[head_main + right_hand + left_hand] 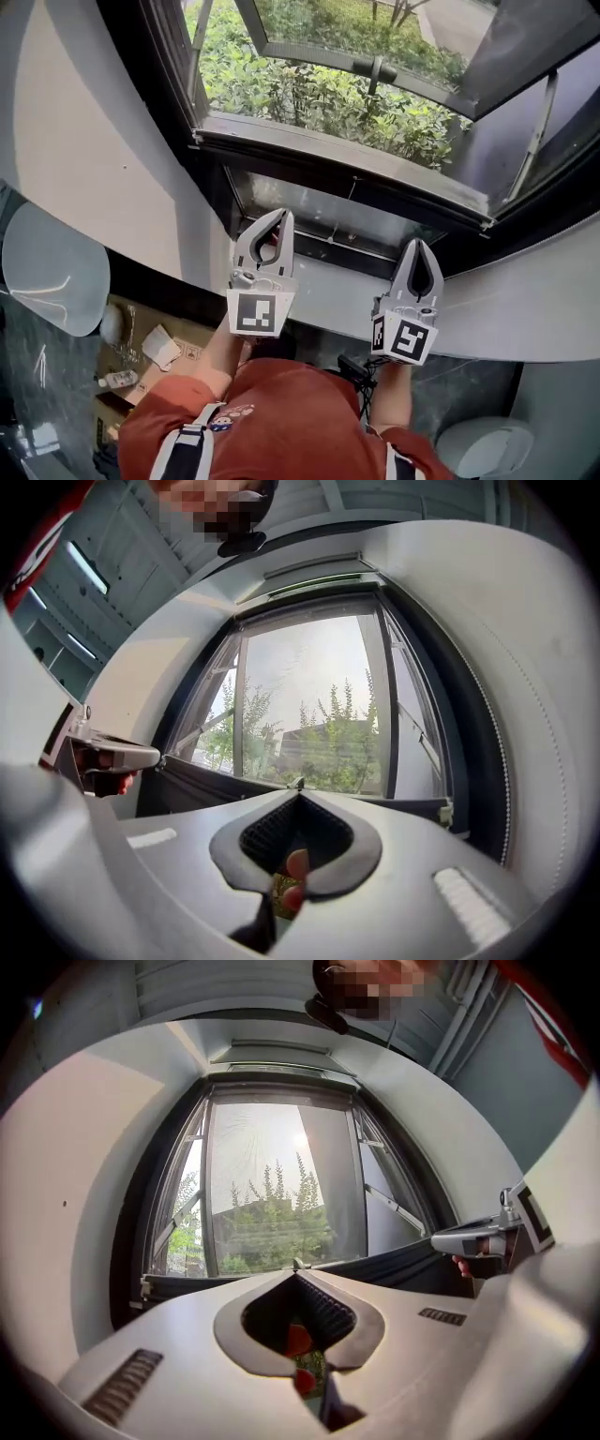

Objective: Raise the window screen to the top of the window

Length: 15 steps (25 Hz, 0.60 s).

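We look steeply down on a black-framed window [150, 56] set in a curved white wall [94, 169], with dense green shrubs [309, 94] outside beyond the open sash. The dark mesh window screen [337, 155] sits low: its dark bottom bar, with a pale cap at each end, runs across the foot of the opening just above the sill. We can't make out the mesh itself with any certainty. In the left gripper view a pale housing [281, 1071] spans the top of the window, well above that bar. Our pale grey two-jaw left gripper [279, 217] points at the lower part of the window with its jaws together and nothing between them; its tips are near the frame but apart from it. Our matching pale grey right gripper [419, 246] is held beside it, well apart from it to the right. It is likewise pressed shut and empty, and short of the bar. Below us we see our red sleeves [281, 412] and a brown cardboard box [178, 347] on the floor by the wall.
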Each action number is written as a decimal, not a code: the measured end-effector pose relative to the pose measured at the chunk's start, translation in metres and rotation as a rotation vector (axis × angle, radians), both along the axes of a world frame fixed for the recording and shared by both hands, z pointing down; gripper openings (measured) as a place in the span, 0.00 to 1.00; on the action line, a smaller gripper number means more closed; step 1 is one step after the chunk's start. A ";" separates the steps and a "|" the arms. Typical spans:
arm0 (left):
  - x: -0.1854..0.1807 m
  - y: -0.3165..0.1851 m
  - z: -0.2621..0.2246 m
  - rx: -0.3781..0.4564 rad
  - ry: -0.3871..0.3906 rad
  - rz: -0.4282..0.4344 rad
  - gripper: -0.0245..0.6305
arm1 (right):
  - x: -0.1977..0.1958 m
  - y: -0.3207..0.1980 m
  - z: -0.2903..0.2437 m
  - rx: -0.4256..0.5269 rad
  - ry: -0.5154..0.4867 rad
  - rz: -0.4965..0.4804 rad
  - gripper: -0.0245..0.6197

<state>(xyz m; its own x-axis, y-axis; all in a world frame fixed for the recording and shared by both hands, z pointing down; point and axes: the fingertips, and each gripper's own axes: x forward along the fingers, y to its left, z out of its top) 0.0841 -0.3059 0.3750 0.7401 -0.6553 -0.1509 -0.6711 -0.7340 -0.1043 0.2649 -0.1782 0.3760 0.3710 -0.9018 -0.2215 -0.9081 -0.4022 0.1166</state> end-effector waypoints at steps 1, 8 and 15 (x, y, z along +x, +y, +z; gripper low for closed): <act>0.001 -0.009 0.000 -0.003 -0.001 0.008 0.04 | 0.001 -0.008 -0.001 -0.004 0.002 0.010 0.05; 0.022 -0.052 -0.004 -0.001 0.013 0.097 0.04 | 0.006 -0.046 -0.005 -0.033 0.020 0.069 0.05; 0.035 -0.063 -0.007 -0.016 0.025 0.138 0.04 | 0.015 -0.051 -0.010 -0.033 0.018 0.110 0.05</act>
<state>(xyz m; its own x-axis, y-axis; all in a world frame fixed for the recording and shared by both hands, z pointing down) 0.1194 -0.3689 0.3675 0.8197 -0.5497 -0.1609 -0.5657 -0.8211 -0.0766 0.2799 -0.2293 0.3663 0.4641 -0.8630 -0.1996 -0.8565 -0.4946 0.1472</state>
